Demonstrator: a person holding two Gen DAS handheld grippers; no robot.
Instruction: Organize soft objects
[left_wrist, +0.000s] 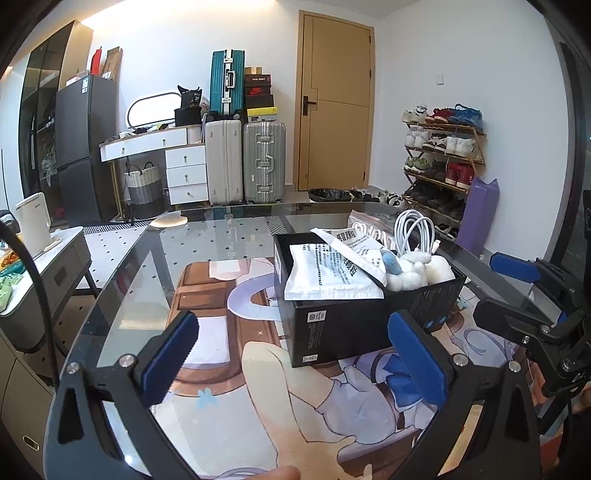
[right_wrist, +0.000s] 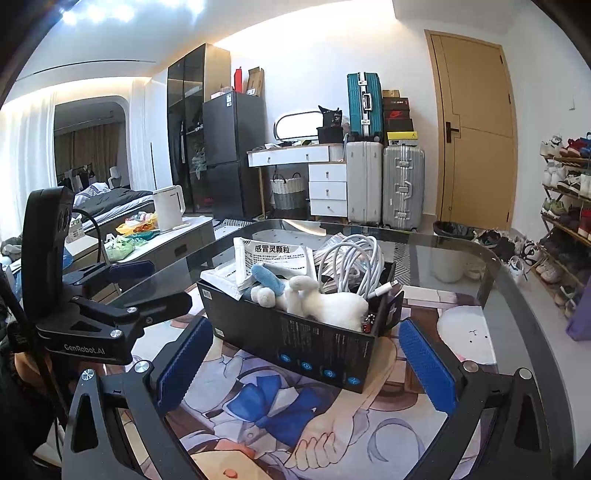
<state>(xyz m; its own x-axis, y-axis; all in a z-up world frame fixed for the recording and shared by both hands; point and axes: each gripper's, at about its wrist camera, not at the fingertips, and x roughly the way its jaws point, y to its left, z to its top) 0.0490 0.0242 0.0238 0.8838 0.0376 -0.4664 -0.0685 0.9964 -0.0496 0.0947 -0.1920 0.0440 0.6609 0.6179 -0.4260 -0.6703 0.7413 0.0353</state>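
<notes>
From the left wrist view, the left claw (left_wrist: 291, 350) is spread wide and holds nothing, hovering over the printed mat (left_wrist: 229, 406) on the glass table (left_wrist: 122, 280). Just ahead stands the black box (left_wrist: 354, 328), with two white packets (left_wrist: 332, 273) lying loosely on top, one leaning over the other and overhanging the rim. A white plush toy (left_wrist: 417, 273) with a blue ear and a coil of white cable (left_wrist: 413, 229) sit at the box's far right end. The right claw (left_wrist: 517, 295) shows at the right edge, close to the box, seemingly open too. The risk here: any nudge to the box wall could slide the upper packet off onto the table, since nothing pins it.

From the right wrist view, the right claw (right_wrist: 306, 358) is also wide open and empty, its blue pads flanking the box (right_wrist: 306, 347) from the near side. The plush toy (right_wrist: 325, 302) lies along the near rim, partly draped over it, with the cable (right_wrist: 351, 262) looped behind and a plug end resting near the toy's back. Grabbing the toy could snag the cable and drag it out. The box looks light, so a closing pad that catches its wall may shove it across the mat (right_wrist: 280, 413). The left claw (right_wrist: 155, 284) hangs close at the left, so the two could collide if both reach in.
</notes>
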